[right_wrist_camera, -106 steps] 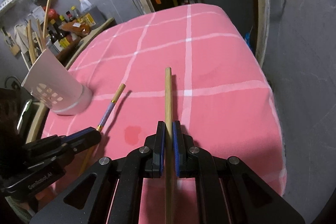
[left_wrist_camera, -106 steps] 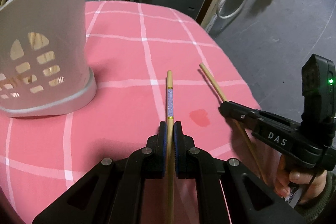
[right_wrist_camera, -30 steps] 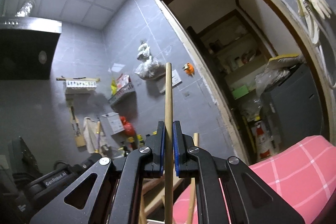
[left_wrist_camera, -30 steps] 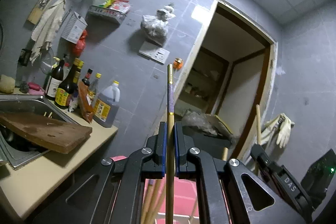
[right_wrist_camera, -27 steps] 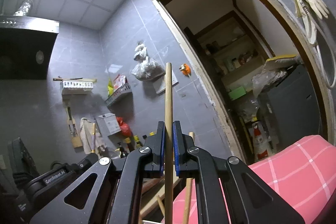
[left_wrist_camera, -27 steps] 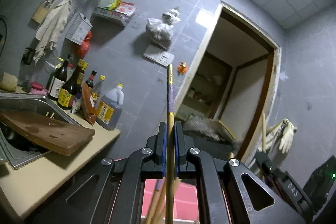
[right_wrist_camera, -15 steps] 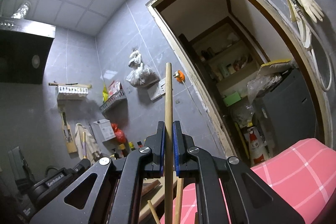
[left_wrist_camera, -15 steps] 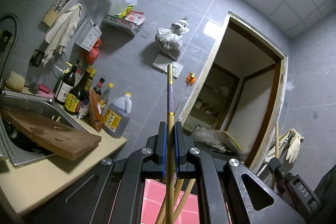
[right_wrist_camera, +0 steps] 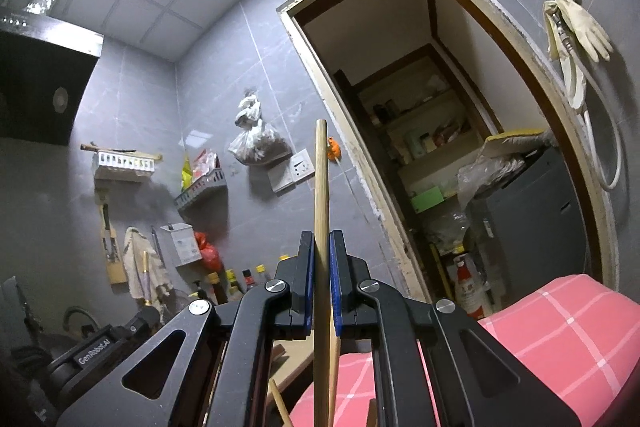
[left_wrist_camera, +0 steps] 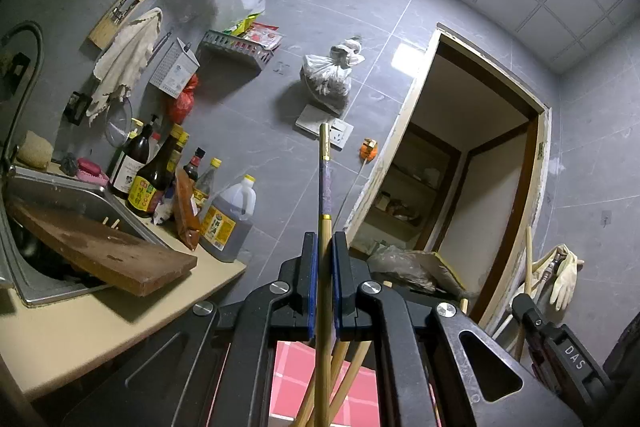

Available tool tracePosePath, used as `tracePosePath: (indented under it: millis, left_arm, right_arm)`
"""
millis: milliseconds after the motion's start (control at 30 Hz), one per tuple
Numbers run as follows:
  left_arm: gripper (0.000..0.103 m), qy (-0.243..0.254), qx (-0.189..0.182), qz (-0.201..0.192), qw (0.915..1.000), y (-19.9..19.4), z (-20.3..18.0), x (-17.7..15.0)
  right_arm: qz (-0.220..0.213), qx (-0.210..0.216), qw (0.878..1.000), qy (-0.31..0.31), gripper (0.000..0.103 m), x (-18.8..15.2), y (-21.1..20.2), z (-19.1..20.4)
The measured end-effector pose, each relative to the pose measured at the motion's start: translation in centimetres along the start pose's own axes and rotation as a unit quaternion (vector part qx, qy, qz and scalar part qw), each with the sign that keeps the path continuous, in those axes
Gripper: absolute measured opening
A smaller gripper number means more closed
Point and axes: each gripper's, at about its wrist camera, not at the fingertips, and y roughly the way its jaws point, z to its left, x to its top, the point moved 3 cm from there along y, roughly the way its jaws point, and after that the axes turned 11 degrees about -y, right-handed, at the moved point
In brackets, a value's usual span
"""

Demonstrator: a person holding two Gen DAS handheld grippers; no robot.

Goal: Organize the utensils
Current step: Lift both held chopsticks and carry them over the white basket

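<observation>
Two chopsticks held aloft, tips up, above the pink checked tablecloth (right_wrist_camera: 568, 331): left gripper (left_wrist_camera: 323, 281) pinching the purple-banded chopstick (left_wrist_camera: 325, 183), right gripper (right_wrist_camera: 321, 281) pinching the plain wooden chopstick (right_wrist_camera: 320, 195). More sticks (left_wrist_camera: 352, 363) visible beneath the left claw, their holder out of sight. Carrying step apparently under way; next, likely lowering each butt end among those sticks, keeping upright, then releasing. Sink (left_wrist_camera: 60, 191) and bottles (left_wrist_camera: 148, 171) at the worktop's left edge.

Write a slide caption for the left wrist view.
Left claw shut on a purple-banded chopstick, pointing up toward a grey tiled wall above the kitchen counter.
</observation>
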Motion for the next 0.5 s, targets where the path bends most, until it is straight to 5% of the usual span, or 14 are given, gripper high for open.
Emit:
tracePosePath:
  millis: [500]
  left_arm:
    - [0.005, 0.018, 0.005, 0.002, 0.9998, -0.3, 0.0, -1.7]
  right_arm:
    - [0.002, -0.005, 0.999, -0.047, 0.005, -2.0, -0.3, 1.3]
